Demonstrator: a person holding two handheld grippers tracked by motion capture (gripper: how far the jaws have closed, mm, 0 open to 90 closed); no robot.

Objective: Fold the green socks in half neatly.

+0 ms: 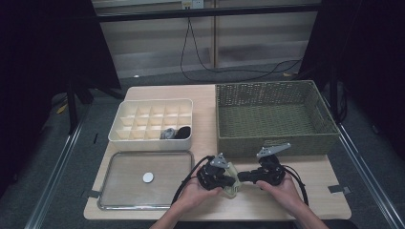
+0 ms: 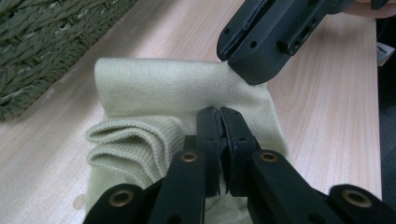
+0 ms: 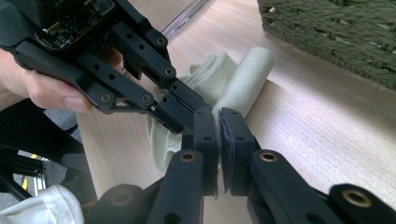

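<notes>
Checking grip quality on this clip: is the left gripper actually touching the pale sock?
Touching. In the left gripper view, the left gripper has its fingers shut on a fold of the pale sock, cloth pinched between them.

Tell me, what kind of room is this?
Probably a lab or studio set up for recording demonstrations, not a home: a small pale wooden table stands between dark curtains, black cables trail over the grey floor behind it, and a green woven basket and a cream divided organiser box are laid out like props.
</notes>
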